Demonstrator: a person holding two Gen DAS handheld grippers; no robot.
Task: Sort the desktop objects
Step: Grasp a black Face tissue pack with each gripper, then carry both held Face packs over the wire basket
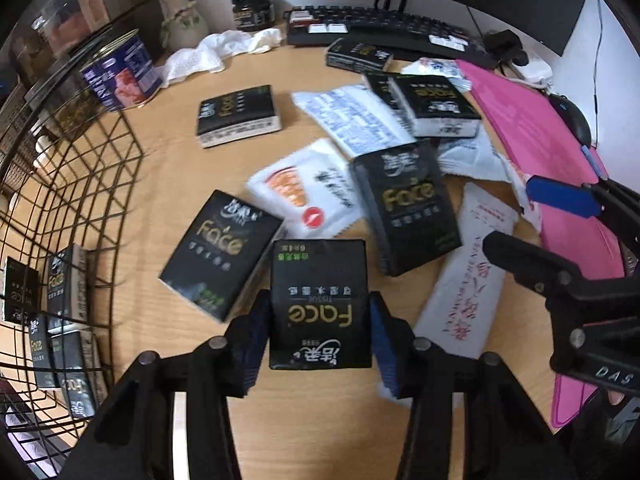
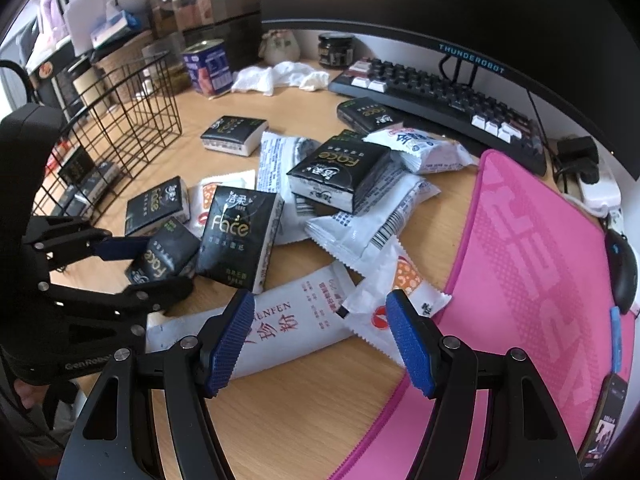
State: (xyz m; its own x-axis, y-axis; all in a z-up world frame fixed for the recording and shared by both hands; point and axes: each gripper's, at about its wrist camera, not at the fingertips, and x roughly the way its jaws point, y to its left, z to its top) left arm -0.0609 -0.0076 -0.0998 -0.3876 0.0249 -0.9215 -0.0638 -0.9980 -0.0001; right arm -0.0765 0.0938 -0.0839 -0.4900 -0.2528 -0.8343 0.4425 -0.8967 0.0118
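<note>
Here the left gripper (image 1: 318, 330) pinches a black "Face" tissue pack (image 1: 319, 304) between its blue ribbed pads (image 1: 254, 344), one pad pressed on each long side. The pack's label reads upside down in the left wrist view. In the right wrist view the same held pack (image 2: 162, 256) sits tilted between the left gripper's fingers, just beside another black tissue pack (image 2: 240, 236) lying on the light wooden desk (image 2: 304, 404); whether the held pack is clear of the desk I cannot tell.

The right gripper (image 2: 320, 336) has its jaws spread wide with nothing between them. It hangs over a long white sachet with red characters (image 2: 280, 324) and a small white packet with an orange print (image 2: 394, 296).

More black tissue packs lie scattered on the desk, one alone toward the far side (image 1: 239, 116), mixed with white snack wrappers (image 2: 368, 224). A black wire basket (image 1: 80, 216) stands at the left edge of the desk, and several black tissue packs (image 1: 66, 308) already lie inside it.

A pink desk mat (image 2: 540, 280) covers the right side, with a black mouse (image 2: 622, 268) at its edge. A black keyboard (image 2: 440, 96) lies under a dark monitor (image 2: 440, 4) at the back. A blue tin can (image 1: 120, 74), crumpled white tissue (image 1: 224, 50) and a dark jar (image 1: 253, 10) stand near the far edge.
</note>
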